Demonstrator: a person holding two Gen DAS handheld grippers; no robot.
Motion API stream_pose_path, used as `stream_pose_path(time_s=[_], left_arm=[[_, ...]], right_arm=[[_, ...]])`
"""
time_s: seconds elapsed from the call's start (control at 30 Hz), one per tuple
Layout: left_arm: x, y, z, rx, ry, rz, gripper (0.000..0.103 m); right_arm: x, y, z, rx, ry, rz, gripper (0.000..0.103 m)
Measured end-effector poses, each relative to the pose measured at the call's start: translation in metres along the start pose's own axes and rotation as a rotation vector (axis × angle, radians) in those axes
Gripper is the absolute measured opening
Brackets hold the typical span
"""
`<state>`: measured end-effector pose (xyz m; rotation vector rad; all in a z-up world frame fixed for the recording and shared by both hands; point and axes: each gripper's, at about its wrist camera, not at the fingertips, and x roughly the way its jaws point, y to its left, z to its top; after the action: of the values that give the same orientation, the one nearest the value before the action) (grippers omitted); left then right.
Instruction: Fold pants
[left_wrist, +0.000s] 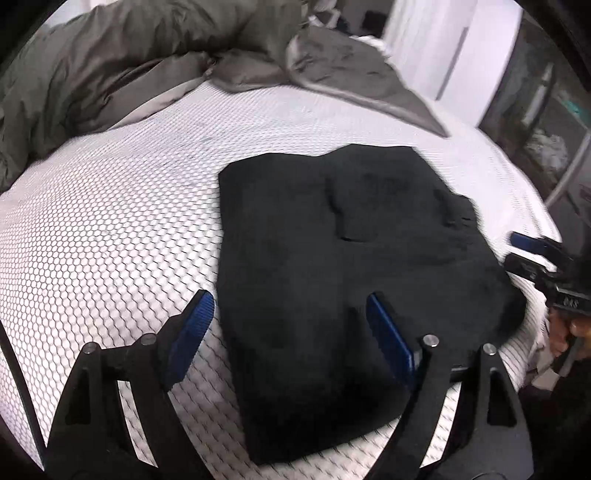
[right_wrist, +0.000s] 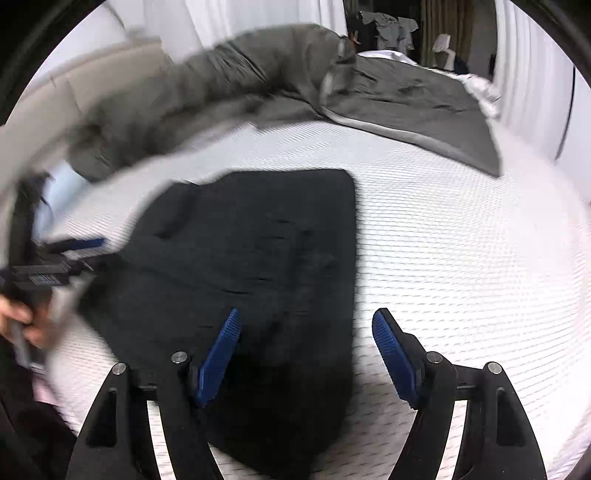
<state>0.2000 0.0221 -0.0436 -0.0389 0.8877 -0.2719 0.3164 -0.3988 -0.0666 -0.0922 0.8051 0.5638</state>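
Black pants (left_wrist: 343, 266) lie folded into a rough rectangle on the white honeycomb-patterned mattress (left_wrist: 110, 229). My left gripper (left_wrist: 288, 306) is open and empty, its blue pads straddling the near left edge of the pants. My right gripper (right_wrist: 306, 325) is open and empty over the near right edge of the pants (right_wrist: 251, 266). The right gripper also shows at the right edge of the left wrist view (left_wrist: 535, 254). The left gripper shows at the left edge of the right wrist view (right_wrist: 74, 247), held by a hand.
A crumpled grey duvet (left_wrist: 110, 62) is heaped along the far side of the bed, also seen in the right wrist view (right_wrist: 388, 92). White curtains (right_wrist: 221, 22) and furniture (left_wrist: 546, 103) stand beyond the bed.
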Motion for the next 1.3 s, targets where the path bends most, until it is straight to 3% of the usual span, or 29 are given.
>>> stream_pose_path(time_s=[0.1,0.2,0.27,0.37,0.43,0.53,0.67,0.7,0.8,0.83,0.87,0.93,1.07,1.2,1.3], left_arm=[[0.013,-0.011,-0.013,0.065,0.062,-0.006,0.084],[0.023,-0.011,-0.03,0.123,0.095,0.033,0.091],[0.018,-0.004,-0.035,0.111,0.098,0.032,0.096],[0.005,0.012,-0.043,0.066,0.095,0.029,0.096],[0.0,0.016,-0.04,0.058,0.069,0.035,0.096],[-0.018,0.013,-0.046,0.075,0.034,0.034,0.092],[-0.006,0.007,-0.04,0.076,0.049,0.034,0.092],[0.0,0.007,-0.039,0.077,0.058,0.036,0.091],[0.012,0.0,-0.033,0.073,0.07,0.023,0.091],[0.022,0.003,-0.027,0.069,0.071,0.02,0.091],[0.021,0.005,-0.028,0.065,0.069,0.017,0.091],[0.018,0.007,-0.027,0.059,0.056,0.028,0.091],[0.012,0.008,-0.025,0.05,0.052,0.016,0.091],[0.024,-0.002,-0.031,0.102,0.097,0.04,0.091],[0.015,-0.008,-0.026,0.113,0.051,0.062,0.09]], right_arm=[[0.01,0.027,-0.004,-0.041,0.025,0.069,0.076],[0.033,0.04,-0.019,-0.112,0.115,-0.052,0.075],[0.027,0.031,-0.027,-0.09,0.109,-0.025,0.075],[0.009,0.016,-0.033,-0.066,0.091,-0.052,0.076],[-0.001,0.007,-0.031,-0.032,0.055,-0.019,0.074],[-0.012,0.002,-0.017,0.002,-0.021,0.121,0.058],[0.005,0.009,-0.006,0.03,-0.003,0.217,0.053],[0.016,0.007,-0.006,0.046,0.024,0.218,0.052],[0.045,0.002,-0.005,0.072,0.091,0.183,0.036],[0.047,0.003,-0.005,0.08,0.085,0.192,0.021],[0.043,0.006,-0.003,0.079,0.072,0.206,0.013],[0.02,0.023,0.001,-0.005,0.007,0.174,0.008],[-0.017,0.035,-0.009,-0.062,-0.025,0.176,0.007],[0.02,0.02,-0.03,-0.032,0.099,0.084,0.011],[0.014,0.019,-0.024,0.007,0.068,0.105,0.023]])
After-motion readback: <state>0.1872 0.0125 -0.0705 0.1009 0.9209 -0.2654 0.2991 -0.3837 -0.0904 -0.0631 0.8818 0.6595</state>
